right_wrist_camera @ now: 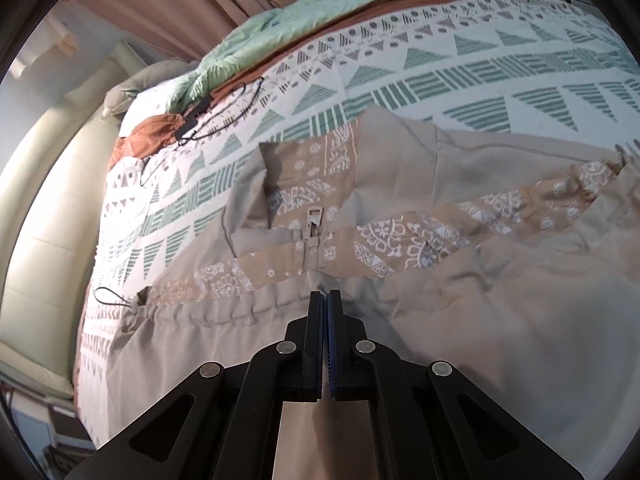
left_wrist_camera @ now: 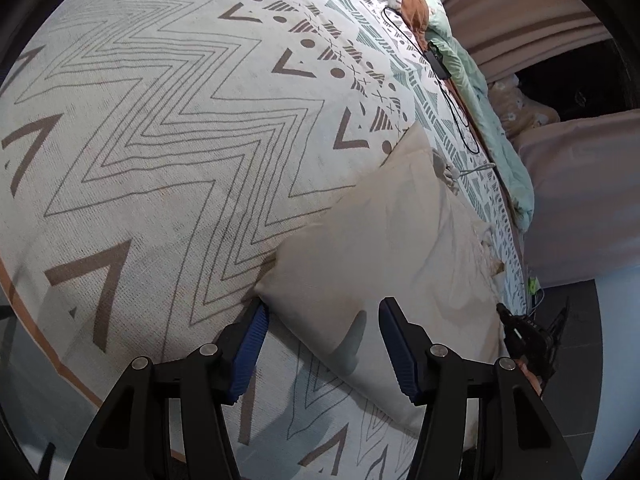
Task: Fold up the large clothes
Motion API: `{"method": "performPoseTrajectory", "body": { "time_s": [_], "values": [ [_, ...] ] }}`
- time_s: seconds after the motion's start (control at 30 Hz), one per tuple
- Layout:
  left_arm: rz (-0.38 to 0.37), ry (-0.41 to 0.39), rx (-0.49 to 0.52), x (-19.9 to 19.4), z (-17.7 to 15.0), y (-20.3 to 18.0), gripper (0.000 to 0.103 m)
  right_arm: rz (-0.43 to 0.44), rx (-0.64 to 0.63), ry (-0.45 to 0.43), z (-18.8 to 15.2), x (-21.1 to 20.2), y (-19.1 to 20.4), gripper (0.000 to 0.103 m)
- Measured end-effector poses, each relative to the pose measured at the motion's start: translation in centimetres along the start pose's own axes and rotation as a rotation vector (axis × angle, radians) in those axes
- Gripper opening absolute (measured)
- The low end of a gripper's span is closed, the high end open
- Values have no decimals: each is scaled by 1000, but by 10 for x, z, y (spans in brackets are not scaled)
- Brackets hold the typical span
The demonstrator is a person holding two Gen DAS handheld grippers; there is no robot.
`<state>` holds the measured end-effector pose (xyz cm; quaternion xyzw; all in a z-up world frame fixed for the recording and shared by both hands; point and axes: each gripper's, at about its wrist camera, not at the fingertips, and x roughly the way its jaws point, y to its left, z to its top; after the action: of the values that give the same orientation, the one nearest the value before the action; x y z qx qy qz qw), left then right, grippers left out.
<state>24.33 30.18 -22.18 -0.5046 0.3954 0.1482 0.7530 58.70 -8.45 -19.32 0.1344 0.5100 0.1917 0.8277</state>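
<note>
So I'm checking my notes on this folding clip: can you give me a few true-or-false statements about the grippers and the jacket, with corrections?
1. The left gripper is open. True.
2. The right gripper is wide open. False: its jaws are closed together over the beige jacket, though whether cloth is pinched cannot be told.
3. The jacket lies on a patterned bedspread. True.
4. The jacket's lining is plain black. False: it is tan with a white print.
5. A black cable lies on the bedspread. True.
</note>
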Motion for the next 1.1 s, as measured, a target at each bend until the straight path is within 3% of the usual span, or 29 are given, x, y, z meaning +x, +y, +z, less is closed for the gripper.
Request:
{"method": "performPoseTrajectory", "body": {
  "time_s": [0.17,0.47,0.67,0.9,1.0,1.1],
  "values": [
    [-31,10,-38,4,-1,1,59,-7,22,45,-2,20,-6,2],
    [-86,-26,-79,20,15,-5,59,2,33,41,-2,24,-12,1],
    [-126,-57,-53,27,14,-17,59,9,31,47,-2,23,-14,1],
    [-195,-71,-75,34,13,-23,59,72,91,49,1,21,-26,1],
    [-251,-96,-63,20,10,-24,59,71,95,41,2,21,-26,1],
    [-374,-130,-16,-2,6,-27,59,59,83,37,1,21,-23,1]
  ]
}}
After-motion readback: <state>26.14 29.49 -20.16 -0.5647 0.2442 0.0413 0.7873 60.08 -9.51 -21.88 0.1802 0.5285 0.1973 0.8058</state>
